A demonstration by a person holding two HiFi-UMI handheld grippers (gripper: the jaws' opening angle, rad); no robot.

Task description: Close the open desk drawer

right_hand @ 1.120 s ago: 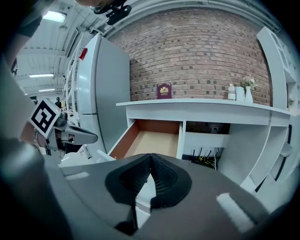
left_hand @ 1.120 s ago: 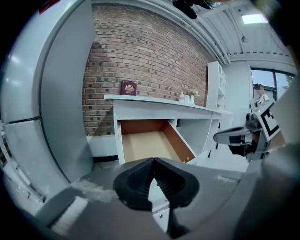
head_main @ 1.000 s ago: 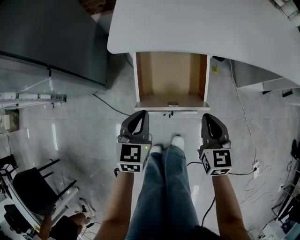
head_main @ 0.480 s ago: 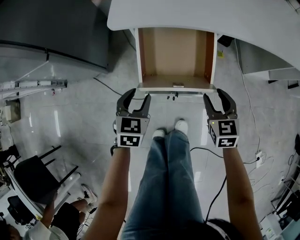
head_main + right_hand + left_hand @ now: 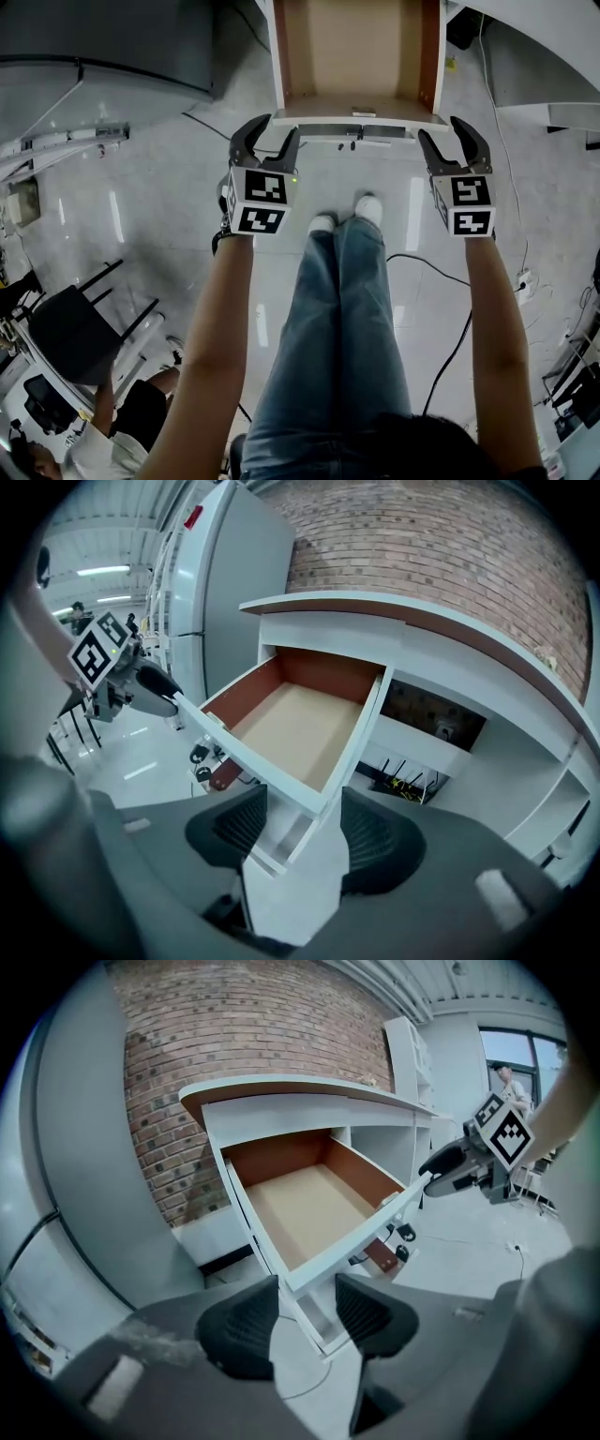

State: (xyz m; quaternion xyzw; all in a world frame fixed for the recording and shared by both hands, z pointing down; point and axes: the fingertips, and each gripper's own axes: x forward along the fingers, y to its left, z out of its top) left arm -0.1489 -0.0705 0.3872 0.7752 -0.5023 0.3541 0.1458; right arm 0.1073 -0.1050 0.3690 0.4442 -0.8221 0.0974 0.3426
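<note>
The open desk drawer (image 5: pixel 356 66) has a white front (image 5: pixel 361 125) and an empty brown wooden inside; it sticks out from under the white desk (image 5: pixel 309 1091). My left gripper (image 5: pixel 266 139) is at the front's left corner, and its jaws have just been opening. In the left gripper view the left gripper (image 5: pixel 307 1321) is open, with that corner (image 5: pixel 295 1283) showing in the gap, untouched by the pads. My right gripper (image 5: pixel 452 141) is at the right corner, its jaws still widening. The right gripper (image 5: pixel 305 836) is open, the corner (image 5: pixel 323 803) in its gap untouched.
A grey cabinet (image 5: pixel 103 47) stands left of the drawer. Small black items (image 5: pixel 356 142) hang under the drawer front. The person's legs and white shoes (image 5: pixel 342 216) are below it. Cables (image 5: pixel 441 272) run over the glossy floor. A black chair (image 5: pixel 75 333) is at lower left.
Both grippers went from shut to open and moved forward and down to the drawer front's two corners. The drawer has not moved.
</note>
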